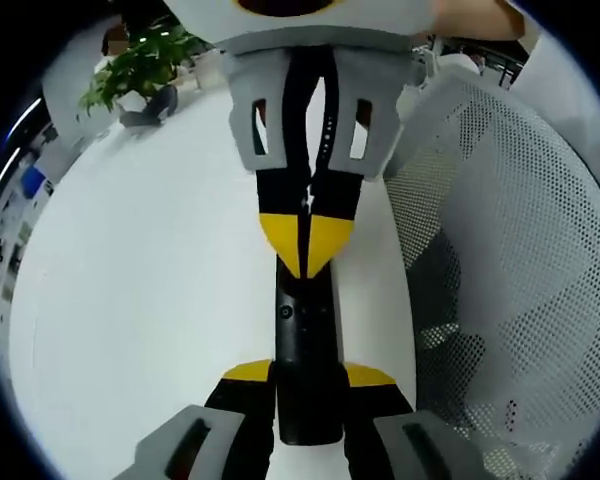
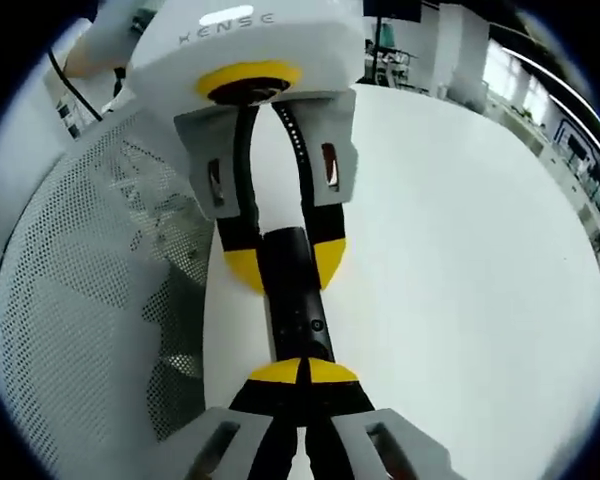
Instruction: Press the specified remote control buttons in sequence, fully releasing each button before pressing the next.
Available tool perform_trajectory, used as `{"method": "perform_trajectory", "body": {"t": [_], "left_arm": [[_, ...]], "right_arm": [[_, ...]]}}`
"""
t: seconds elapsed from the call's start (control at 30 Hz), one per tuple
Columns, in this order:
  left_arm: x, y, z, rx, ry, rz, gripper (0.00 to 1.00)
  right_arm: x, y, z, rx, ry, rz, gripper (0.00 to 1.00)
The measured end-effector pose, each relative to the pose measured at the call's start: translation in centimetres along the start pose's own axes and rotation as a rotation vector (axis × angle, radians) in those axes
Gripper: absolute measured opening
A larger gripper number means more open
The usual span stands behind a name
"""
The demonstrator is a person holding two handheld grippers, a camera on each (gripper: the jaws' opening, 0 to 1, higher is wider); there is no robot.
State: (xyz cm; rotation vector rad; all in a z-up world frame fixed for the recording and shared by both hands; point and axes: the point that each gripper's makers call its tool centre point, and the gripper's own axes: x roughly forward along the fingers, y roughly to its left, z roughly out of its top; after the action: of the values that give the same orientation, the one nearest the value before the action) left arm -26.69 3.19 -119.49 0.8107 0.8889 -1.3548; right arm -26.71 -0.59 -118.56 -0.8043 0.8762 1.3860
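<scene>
My left gripper has its jaws clamped on the near end of the black remote control, one yellow-tipped jaw on each side of it. In the right gripper view the same grip shows from the far side, the left gripper pinching the remote control between its yellow tips. My right gripper has its jaws brought together, tips meeting, and they bear down on the upper face of the remote — in the left gripper view the right gripper comes in from the top with its joined yellow tips on the remote's upper half.

The remote lies lengthwise between the two grippers over the white table, near the edge where a white mesh chair stands just beside it.

As I judge it, a press is under way, so the sequence is somewhere in the middle; how many buttons are done and how many remain I cannot tell.

Hidden: the button under the right tips, and most of the keypad (only a small round button shows clear). No labels are legible, and whether the remote rests on the table or is held off it I cannot make out. A potted plant stands at the table's far end.
</scene>
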Motion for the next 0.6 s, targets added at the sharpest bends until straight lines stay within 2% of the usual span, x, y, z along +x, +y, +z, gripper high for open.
{"method": "perform_trajectory", "body": {"t": [0.1,0.23,0.4,0.6], "left_arm": [[0.06,0.01,0.11,0.003,0.015,-0.003,0.23],[0.05,-0.01,0.07,0.005,0.022,-0.003,0.23],[0.04,-0.01,0.08,-0.008,0.014,0.001,0.23],[0.05,0.01,0.09,-0.013,0.017,0.005,0.23]], "right_arm": [[-0.06,-0.12,-0.06,0.042,0.0,-0.046,0.0],[-0.3,-0.34,-0.05,0.173,-0.084,-0.029,0.0],[-0.36,-0.25,-0.1,0.118,-0.086,-0.009,0.0],[-0.61,-0.35,-0.48,0.145,-0.079,0.009,0.0]]}}
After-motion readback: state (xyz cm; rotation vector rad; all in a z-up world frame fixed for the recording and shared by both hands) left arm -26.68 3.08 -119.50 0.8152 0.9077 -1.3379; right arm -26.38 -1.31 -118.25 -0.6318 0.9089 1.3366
